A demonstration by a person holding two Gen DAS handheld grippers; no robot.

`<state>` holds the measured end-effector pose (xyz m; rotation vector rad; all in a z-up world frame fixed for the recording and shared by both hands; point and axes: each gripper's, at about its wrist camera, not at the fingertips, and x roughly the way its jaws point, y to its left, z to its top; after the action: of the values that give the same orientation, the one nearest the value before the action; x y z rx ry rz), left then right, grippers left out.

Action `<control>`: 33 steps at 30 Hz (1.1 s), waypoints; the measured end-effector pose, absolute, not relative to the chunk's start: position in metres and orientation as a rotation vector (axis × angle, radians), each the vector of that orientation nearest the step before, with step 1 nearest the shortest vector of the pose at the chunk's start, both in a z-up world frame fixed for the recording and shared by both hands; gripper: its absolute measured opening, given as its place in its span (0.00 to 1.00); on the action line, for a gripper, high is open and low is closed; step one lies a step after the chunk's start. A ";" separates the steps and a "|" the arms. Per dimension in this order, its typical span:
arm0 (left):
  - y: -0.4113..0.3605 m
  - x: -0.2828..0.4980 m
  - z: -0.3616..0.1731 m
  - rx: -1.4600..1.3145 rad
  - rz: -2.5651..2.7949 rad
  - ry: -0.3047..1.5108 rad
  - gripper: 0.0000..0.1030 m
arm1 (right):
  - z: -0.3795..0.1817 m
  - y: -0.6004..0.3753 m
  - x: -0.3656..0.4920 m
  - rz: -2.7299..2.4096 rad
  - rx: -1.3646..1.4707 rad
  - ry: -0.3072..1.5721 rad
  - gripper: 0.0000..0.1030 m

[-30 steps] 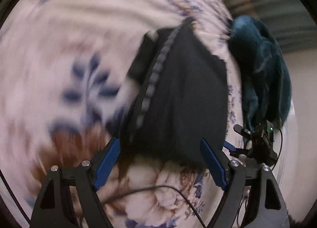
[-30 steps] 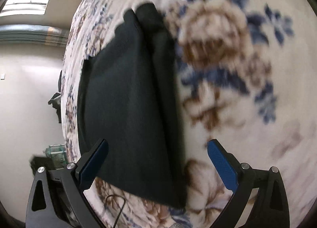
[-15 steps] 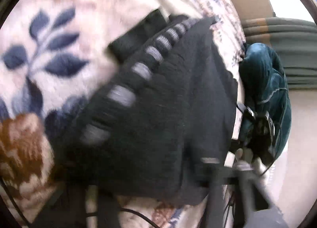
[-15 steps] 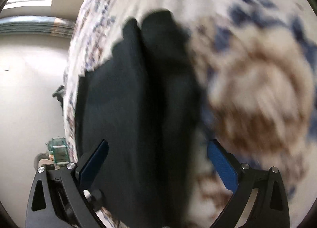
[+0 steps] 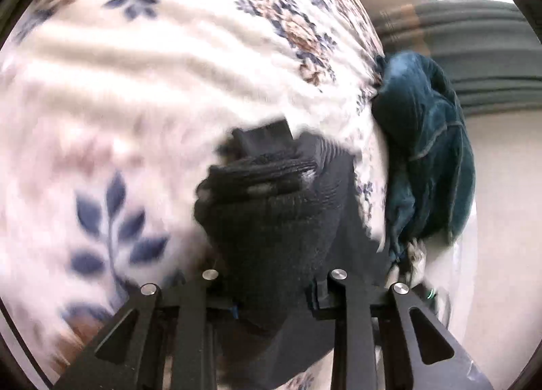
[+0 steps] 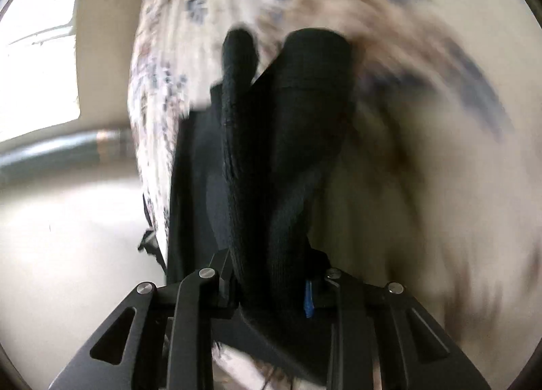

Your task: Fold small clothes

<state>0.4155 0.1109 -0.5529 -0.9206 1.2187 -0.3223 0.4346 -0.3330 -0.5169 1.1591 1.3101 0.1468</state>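
Note:
A small black garment [image 5: 271, 217] with a ribbed, grey-marked waistband lies on a floral blanket [image 5: 142, 85]. My left gripper [image 5: 271, 302] is shut on its near edge, and the cloth bunches up between the fingers. In the right wrist view the same black garment [image 6: 271, 166] rises in folds from my right gripper [image 6: 271, 295], which is shut on it. Both views are blurred by motion.
A crumpled teal garment [image 5: 426, 149] lies at the blanket's right edge, close to the black one. Beyond the blanket's edge is pale floor [image 6: 67, 220] and a grey curtain [image 5: 474, 58]. A bright window [image 6: 37, 68] shows at the left.
Both grippers were open over the flat black garment. They have moved down onto it and shut on its edges, and the cloth is now bunched and lifted.

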 end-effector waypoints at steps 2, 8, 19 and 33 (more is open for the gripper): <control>0.112 0.429 -0.566 -0.867 -0.373 1.289 0.27 | -0.513 -0.321 0.390 0.075 1.191 1.334 0.28; 0.111 0.405 -0.601 -0.931 -0.367 1.374 0.59 | -0.532 -0.340 0.366 -0.054 1.191 1.383 0.51; 0.080 0.382 -0.597 -0.962 -0.298 1.256 0.26 | -0.561 -0.338 0.405 0.044 1.133 1.359 0.19; 0.074 0.389 -0.556 -0.536 -0.262 1.448 0.37 | -0.510 -0.300 0.328 -0.183 0.963 1.539 0.43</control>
<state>0.3894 0.0738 -0.5565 -0.5357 1.4480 -0.2617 0.3281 -0.3001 -0.5098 0.9630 1.5390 -0.1829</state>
